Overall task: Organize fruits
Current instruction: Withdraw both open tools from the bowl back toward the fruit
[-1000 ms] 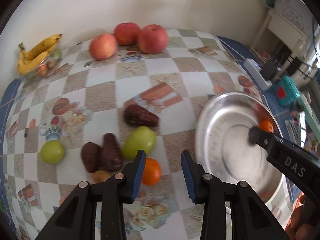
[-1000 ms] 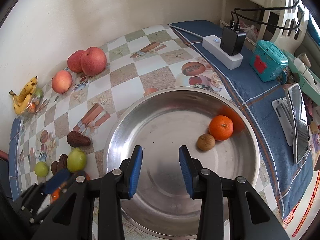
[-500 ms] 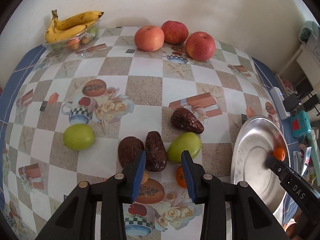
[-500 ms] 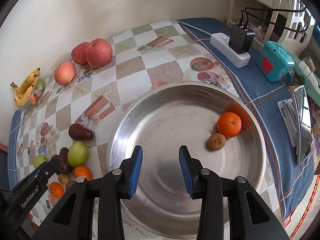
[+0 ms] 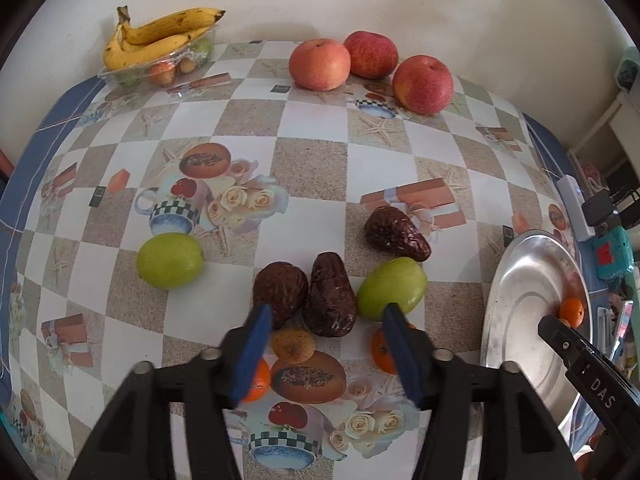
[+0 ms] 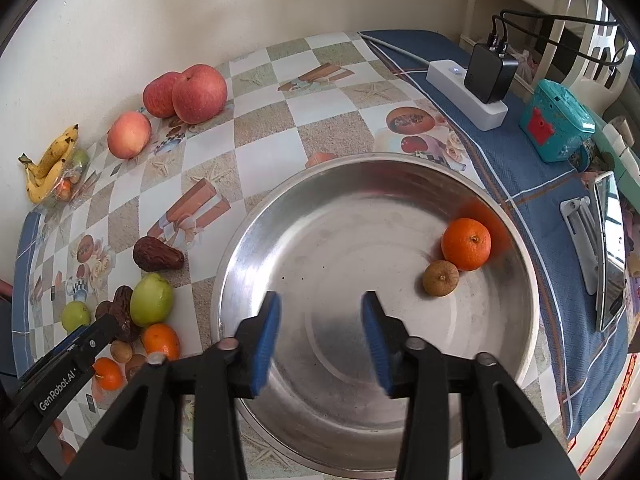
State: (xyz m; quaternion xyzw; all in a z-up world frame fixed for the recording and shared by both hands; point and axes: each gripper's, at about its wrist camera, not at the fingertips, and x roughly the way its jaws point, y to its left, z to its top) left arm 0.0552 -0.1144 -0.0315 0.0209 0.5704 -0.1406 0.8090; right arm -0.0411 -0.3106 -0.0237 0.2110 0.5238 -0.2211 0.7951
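Right now the steel bowl sits on the near right part of the table and holds one orange and, touching it, a small brown fruit, both against its right wall. At the far left a clear plastic tray carries a bunch of bananas over some small fruits. Loose on the checked tablecloth lie three red apples by the far wall, and nearer, a cluster: three dark wrinkled fruits, two green fruits, two small oranges and a small tan fruit.

Writing reads "GenRobot.AI" on the left gripper's side in the right wrist view, and "DAS" on the right gripper's finger in the left wrist view.

The left gripper hangs low over the cluster, jaws apart, with the tan fruit between its blue pads. The right gripper hovers over the near part of the bowl, jaws apart and holding nothing.
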